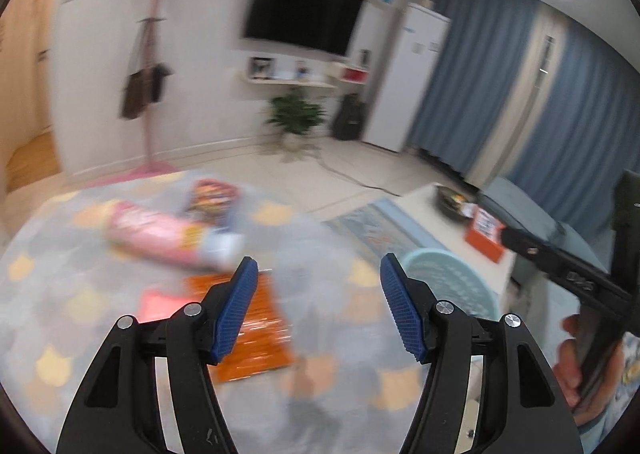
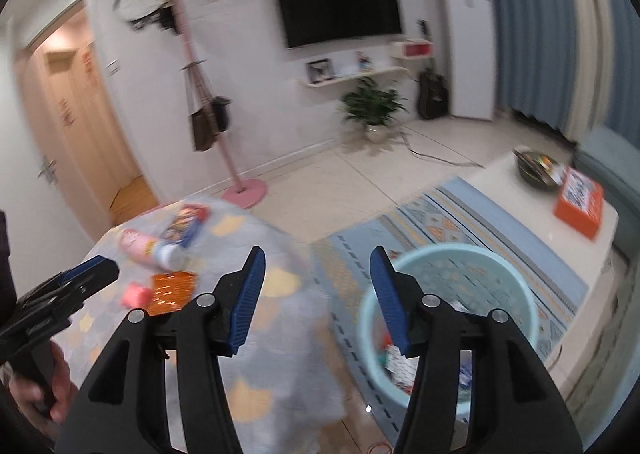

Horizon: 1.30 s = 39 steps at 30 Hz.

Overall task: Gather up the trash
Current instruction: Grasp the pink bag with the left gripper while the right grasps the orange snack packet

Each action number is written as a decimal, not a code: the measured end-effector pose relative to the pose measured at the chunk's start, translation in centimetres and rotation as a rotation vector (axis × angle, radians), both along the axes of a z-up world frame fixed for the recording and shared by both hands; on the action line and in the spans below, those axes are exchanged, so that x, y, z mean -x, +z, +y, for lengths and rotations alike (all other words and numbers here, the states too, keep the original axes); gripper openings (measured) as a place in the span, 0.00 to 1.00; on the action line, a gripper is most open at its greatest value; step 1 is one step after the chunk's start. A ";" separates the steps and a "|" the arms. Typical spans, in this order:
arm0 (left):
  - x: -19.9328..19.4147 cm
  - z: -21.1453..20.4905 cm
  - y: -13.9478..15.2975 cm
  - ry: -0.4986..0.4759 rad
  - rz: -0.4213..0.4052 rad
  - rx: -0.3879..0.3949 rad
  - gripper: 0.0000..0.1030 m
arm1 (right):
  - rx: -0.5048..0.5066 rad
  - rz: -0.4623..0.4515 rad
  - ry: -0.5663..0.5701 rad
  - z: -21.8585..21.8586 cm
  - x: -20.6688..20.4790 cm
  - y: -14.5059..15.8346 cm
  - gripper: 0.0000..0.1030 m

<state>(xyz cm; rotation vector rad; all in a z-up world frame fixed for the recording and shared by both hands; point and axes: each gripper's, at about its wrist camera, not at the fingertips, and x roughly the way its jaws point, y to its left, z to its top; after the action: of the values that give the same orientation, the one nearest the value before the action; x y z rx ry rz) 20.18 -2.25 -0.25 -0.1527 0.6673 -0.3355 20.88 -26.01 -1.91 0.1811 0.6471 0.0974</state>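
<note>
Trash lies on a table with a grey and yellow cloth [image 1: 60, 294]: a pink tube package [image 1: 160, 234], a colourful snack packet [image 1: 212, 194], an orange foil wrapper [image 1: 260, 334] and a small pink piece [image 1: 160, 304]. My left gripper [image 1: 318, 274] is open and empty, just above the orange wrapper. My right gripper [image 2: 318, 266] is open and empty, between the table edge and a light blue basket [image 2: 448, 258] on the floor that holds some scraps. The pink tube [image 2: 140, 246], the orange wrapper [image 2: 172, 290] and the left gripper [image 2: 80, 278] also show in the right wrist view.
A low white coffee table [image 2: 520, 222] with an orange box [image 2: 580, 202] and a dark bowl [image 2: 536, 170] stands at the right on a blue rug [image 2: 440, 214]. A pink coat stand [image 2: 244, 186], a plant [image 2: 372, 106] and a blue sofa [image 1: 520, 206] stand further off.
</note>
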 end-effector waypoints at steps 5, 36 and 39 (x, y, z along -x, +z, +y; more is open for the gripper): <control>-1.0 6.5 -1.9 0.130 0.085 0.008 0.69 | 0.022 0.008 0.125 5.9 -1.3 0.0 0.51; -1.6 15.9 -8.1 0.386 0.100 0.101 0.53 | 0.008 0.324 0.321 19.9 -8.5 -10.8 0.79; -1.2 15.9 -8.1 0.386 0.090 0.115 0.53 | 0.097 0.276 0.301 21.3 -8.1 -11.2 0.79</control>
<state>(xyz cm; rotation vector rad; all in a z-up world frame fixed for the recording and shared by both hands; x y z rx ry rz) 21.38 13.67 -8.36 -0.4024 0.6917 0.0050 29.00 -4.67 -13.11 0.0007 0.9503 0.3342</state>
